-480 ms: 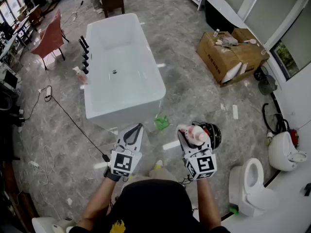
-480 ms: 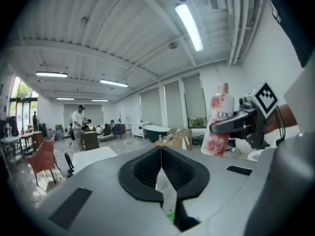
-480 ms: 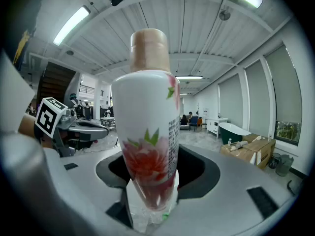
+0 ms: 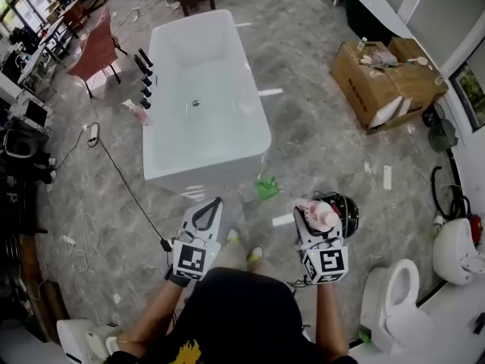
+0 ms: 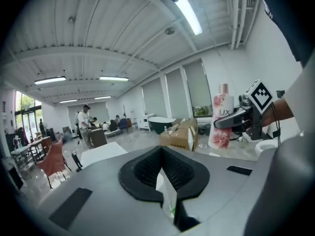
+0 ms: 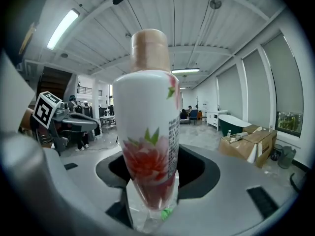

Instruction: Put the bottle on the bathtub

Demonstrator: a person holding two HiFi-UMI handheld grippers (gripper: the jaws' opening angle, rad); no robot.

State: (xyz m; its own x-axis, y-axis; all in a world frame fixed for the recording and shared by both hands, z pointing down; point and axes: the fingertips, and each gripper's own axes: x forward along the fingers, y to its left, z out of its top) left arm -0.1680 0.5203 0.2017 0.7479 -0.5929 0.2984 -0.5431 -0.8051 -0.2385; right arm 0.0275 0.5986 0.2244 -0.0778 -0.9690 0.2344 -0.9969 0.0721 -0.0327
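White, flower-printed bottle (image 6: 147, 127) stands clamped upright in the right gripper's (image 4: 317, 214) fingers, well apart from the bathtub (image 4: 208, 161), so only the pick-up looks done; the left gripper's (image 4: 208, 209) fingers are together, empty.

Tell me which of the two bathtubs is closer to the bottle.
The white bathtub, just ahead of the bottle in the right gripper. The dark one stands farther off, beyond the cardboard box.

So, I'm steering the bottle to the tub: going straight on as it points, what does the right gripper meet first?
Probably nothing near: the right gripper, shut on the bottle, aims over floor between the white bathtub and the cardboard box. Depth unclear.
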